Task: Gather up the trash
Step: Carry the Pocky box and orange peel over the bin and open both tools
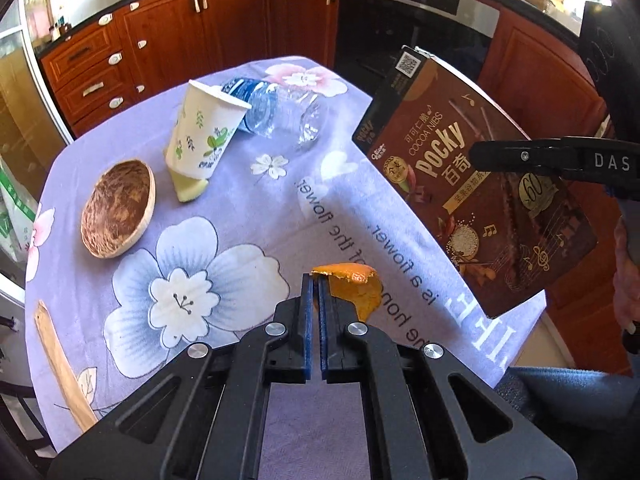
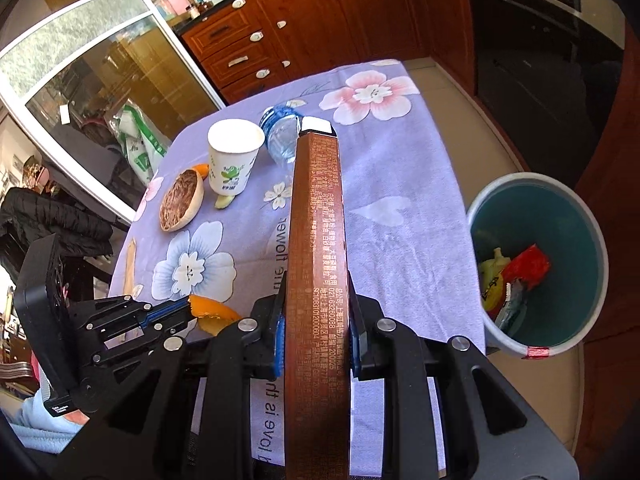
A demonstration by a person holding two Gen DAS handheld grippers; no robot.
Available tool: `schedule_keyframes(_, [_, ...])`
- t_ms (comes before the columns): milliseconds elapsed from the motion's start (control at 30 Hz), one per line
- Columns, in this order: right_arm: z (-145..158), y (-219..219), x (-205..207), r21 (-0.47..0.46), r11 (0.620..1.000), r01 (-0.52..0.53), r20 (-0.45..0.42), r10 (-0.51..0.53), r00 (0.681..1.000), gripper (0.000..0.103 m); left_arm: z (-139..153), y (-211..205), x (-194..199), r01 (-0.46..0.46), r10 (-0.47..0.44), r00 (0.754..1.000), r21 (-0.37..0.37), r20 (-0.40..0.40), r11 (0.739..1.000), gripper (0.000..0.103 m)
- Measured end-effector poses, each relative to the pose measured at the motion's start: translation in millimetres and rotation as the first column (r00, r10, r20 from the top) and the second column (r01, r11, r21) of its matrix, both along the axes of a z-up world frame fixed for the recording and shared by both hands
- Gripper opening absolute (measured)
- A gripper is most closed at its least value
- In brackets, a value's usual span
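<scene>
Gripping orange peel (image 1: 352,280) and Pocky box (image 1: 472,184)

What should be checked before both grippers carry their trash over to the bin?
1. Left gripper shut on the orange peel: ok, the pads pinch one edge of it.
2. Right gripper shut on the Pocky box: ok, both pads press its narrow sides.
3. Both items lifted off the tablecloth: ok, both are held above it.
4. Trash bin open with room: ok, no lid, only a few wrappers at the bottom.
5. Peel grip secure: cannot tell, most of it hangs outside the pads.
6. Table finished: not ok; paper cup, plastic bottle and coconut shell remain.
</scene>
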State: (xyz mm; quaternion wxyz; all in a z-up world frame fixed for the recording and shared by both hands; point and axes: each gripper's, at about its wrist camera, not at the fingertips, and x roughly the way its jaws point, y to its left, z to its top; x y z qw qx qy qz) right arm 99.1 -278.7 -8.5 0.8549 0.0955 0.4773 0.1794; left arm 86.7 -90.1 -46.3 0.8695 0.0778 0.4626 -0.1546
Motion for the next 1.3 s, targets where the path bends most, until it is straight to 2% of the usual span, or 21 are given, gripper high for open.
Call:
schedule_keyframes(100, [8.7, -17.2, 0.1, 0.016, 0.999, 0.036, 0.022, -0.036, 0.999, 0.021, 10.4, -4.7, 0.6, 0.006, -0.007, 0.999, 0.009, 0.034, 1.0, 0.003])
schedule_keyframes(233, [14.4, -30.7, -1.0, 0.021, 0.997, 0.068, 0.042, -0.069, 0.997, 0.022, 19.4, -10.8, 8.5, 0.009, -0.009, 0.999, 0.003, 0.04, 1.0, 0.003])
schedule_keyframes(567, [27.3, -68.0, 1.6, 0.046, 0.987, 0.153, 0.086, -0.157, 0.984, 0.021, 41.8, -45.9, 23.6, 0.083, -0.083, 0.992, 0.0, 0.095, 0.997, 0.003])
schedule_keyframes(733, [40.2, -116.3, 2.2, 0.061, 0.962, 0.265, 0.128, -0.271, 0.954, 0.021, 55.1, -87.5, 40.3, 0.16, -0.159, 0.979, 0.003, 0.125, 0.987, 0.003])
schedule_keyframes(867, [42.5, -161.3, 2.8, 0.061, 0.926, 0.372, 0.161, -0.377, 0.912, 0.021, 58.7, -126.6, 56.7, 0.219, -0.217, 0.967, 0.0, 0.135, 0.976, 0.003])
schedule_keyframes(967, [33.7, -188.0, 7.3, 0.059, 0.899, 0.434, 0.181, -0.437, 0.881, 0.022, 54.8, -155.2, 68.6, 0.256, -0.254, 0.959, 0.002, 0.125, 0.967, 0.003])
schedule_keyframes(1067, [13.6, -204.5, 15.6, 0.061, 0.883, 0.465, 0.168, -0.468, 0.867, 0.021, 46.2, -180.2, 79.6, 0.285, -0.285, 0.953, 0.014, 0.104, 0.959, 0.003])
schedule_keyframes(1300, [-39.3, -226.8, 39.6, 0.069, 0.874, 0.481, 0.12, -0.486, 0.866, 0.022, 18.5, -220.6, 104.9, 0.317, -0.319, 0.947, 0.035, 0.038, 0.948, 0.003])
